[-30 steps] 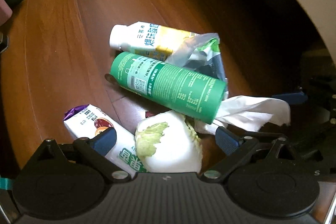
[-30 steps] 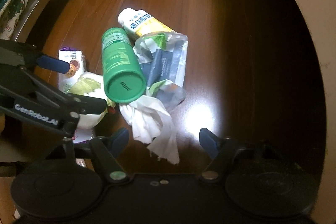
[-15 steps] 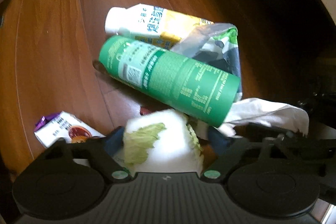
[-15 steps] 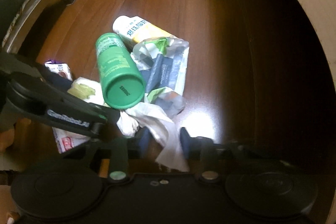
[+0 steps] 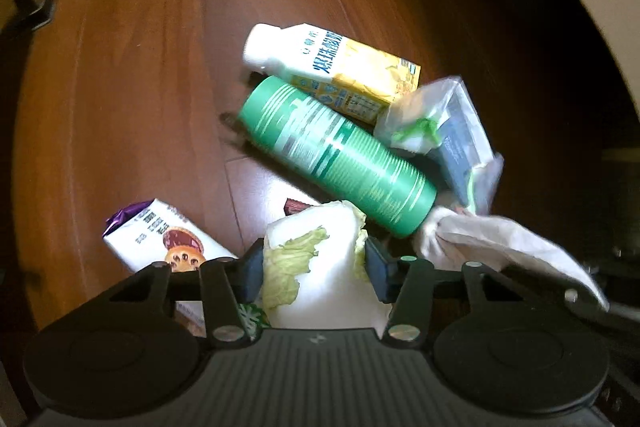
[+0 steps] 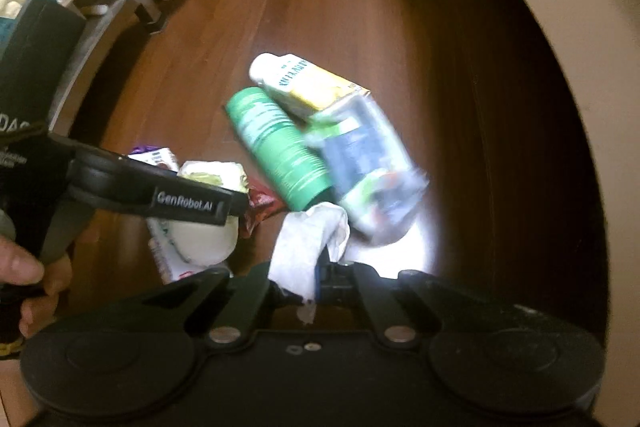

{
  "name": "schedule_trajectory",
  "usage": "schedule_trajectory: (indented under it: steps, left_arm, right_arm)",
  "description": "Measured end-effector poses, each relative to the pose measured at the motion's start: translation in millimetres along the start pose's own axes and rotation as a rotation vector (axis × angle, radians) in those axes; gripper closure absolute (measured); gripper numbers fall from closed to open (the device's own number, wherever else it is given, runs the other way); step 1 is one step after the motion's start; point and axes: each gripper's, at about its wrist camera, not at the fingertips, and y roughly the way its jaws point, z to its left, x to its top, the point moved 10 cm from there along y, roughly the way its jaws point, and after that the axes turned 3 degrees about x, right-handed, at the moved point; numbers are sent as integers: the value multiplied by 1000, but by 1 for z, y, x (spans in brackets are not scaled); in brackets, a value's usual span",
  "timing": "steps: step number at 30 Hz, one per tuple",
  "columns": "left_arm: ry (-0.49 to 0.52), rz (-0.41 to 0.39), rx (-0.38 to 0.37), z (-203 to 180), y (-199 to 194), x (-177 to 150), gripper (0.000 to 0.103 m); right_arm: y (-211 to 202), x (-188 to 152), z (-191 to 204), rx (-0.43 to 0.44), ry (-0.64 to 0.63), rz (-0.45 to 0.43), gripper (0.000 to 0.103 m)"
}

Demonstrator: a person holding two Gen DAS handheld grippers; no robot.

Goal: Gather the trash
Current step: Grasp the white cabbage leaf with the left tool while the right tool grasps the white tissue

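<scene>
Trash pickup just starting, nothing binned as far as either view shows; no bin visible.

Right gripper (image 6: 316, 279): jaws fully closed, pinching the crumpled white paper tissue (image 6: 308, 247), which hangs between them at the edge of the pile.

Left gripper (image 5: 315, 267): jaws closing around the pale chunk of napa cabbage with a green leaf edge (image 5: 316, 259); pads (image 5: 252, 269) look to be touching both its sides, so grip roughly made. Cabbage looks low, by the floor; cannot tell if lifted.

Still on the dark wooden floor (image 5: 140, 87):
- green cylindrical canister with white print (image 5: 336, 155), lying on its side, leaning over the other items
- white-capped yellow and white drink bottle (image 5: 332, 67), just behind it
- crinkled clear plastic wrapper with grey and green print (image 5: 452, 131), touching the canister's far end
- white snack carton with a purple end (image 5: 152, 239), beside the cabbage
- small dark red wrapper (image 6: 260, 207), near the cabbage, partly hidden

Judgement: two of seven pieces in hand, five left, plus carrying everything to a bin.
</scene>
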Motion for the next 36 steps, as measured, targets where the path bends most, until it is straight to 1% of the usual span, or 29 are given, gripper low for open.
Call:
schedule_trajectory:
  steps: [1,2,3,4,10,13,15,17,19,21,22,24,25,26,27,28,29,31,36]
  left_arm:
    - [-13,-1,2,1,-6,-2,55]
    - [-22,-2,0,2,-13,-4,76]
    - [-33,5,-8,1,-19,-7,89]
    - [-53,18,-15,2,-27,-10,92]
    - [-118,3,-47,0,-81,-13,93]
    - [-130,-5,-57,0,-106,-15,93]
    - [-125,-3,-62,-1,-112,-16,93]
    - [-108,-12,-54,-2,-115,-18,93]
    - [-114,-16,-56,-3,-112,-21,93]
    - [-105,-13,-44,-5,-103,-21,91]
    - [-99,-12,-41,-6,-96,-21,88]
    - [-99,-7,-47,-8,-84,-21,76]
    - [-101,-7,-48,-8,-77,-21,61]
    - [-103,-10,-46,-8,-72,-21,40]
    - [-104,-19,-40,-9,-68,-21,33]
    - [-101,-30,-36,-9,-62,-19,29]
    - [-95,-27,-42,-11,-55,-18,29]
    - [-74,4,-56,-17,-37,-19,29]
    - [66,28,-48,-38,-6,-22,30]
  right_arm:
    - [-7,-1,3,5,4,-2,103]
    - [-14,-1,6,11,7,-4,103]
    - [-20,-1,9,11,7,-5,103]
    - [-29,0,13,11,6,-6,103]
    - [-84,11,30,23,-1,-14,103]
    - [-106,14,37,19,-11,-18,103]
    - [-112,13,38,4,-9,-18,103]
    - [-110,7,36,-16,-4,-10,103]
    - [-107,-2,33,-21,7,-5,103]
    - [-102,-12,31,-20,9,4,103]
    - [-96,-16,29,-20,5,9,103]
    - [-87,-24,25,-19,1,15,103]
    - [-82,-27,23,-18,3,18,103]
    - [-76,-29,19,-16,10,20,103]
    - [-73,-32,16,-14,17,21,103]
    - [-69,-34,12,-13,24,22,103]
    - [-66,-36,8,-13,28,23,103]
    - [-58,-40,1,-15,39,23,103]
    - [-46,-48,-16,-21,74,30,103]
